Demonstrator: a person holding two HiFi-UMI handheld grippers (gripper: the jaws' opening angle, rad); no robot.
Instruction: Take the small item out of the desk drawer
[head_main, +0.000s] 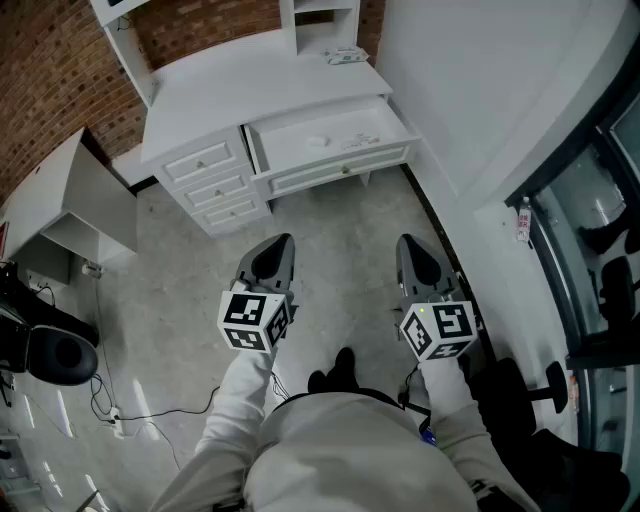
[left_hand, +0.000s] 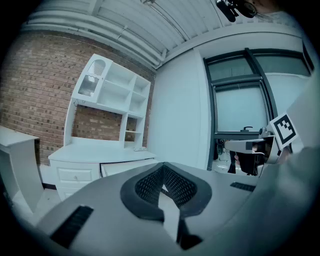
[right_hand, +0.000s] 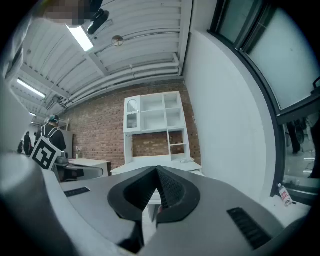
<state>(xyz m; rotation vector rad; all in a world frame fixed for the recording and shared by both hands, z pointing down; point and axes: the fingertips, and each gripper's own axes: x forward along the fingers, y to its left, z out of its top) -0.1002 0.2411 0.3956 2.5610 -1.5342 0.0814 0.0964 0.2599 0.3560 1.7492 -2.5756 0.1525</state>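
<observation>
1. The left gripper (head_main: 277, 247) hung over the grey floor (head_main: 340, 230) in front of the white desk (head_main: 230, 90), well short of it. Its own view showed both jaws pressed together at the tips with nothing between them.
2. The right gripper (head_main: 411, 246) hung level with the left one and apart from it. Its jaws were likewise together and empty.
3. Each gripper pointed toward the desk, and the person's pale sleeves showed behind the marker cubes.
4. The desk drawer (head_main: 340, 173) stood pulled out, to the right of a stack of three small closed drawers (head_main: 215, 186).
5. The small item (head_main: 318, 141) lay on the drawer's floor near its middle. It was pale against the white and too faint to name, and neither gripper was near it.
6. A second small object (head_main: 346, 56) rested on the desktop near the back right corner, beside the foot of the white hutch (left_hand: 112, 95).
7. A brick wall (head_main: 50, 70) ran behind the desk, a white side table (head_main: 75, 195) stood to its left, and a black office chair (head_main: 45, 345) stood near that table.
</observation>
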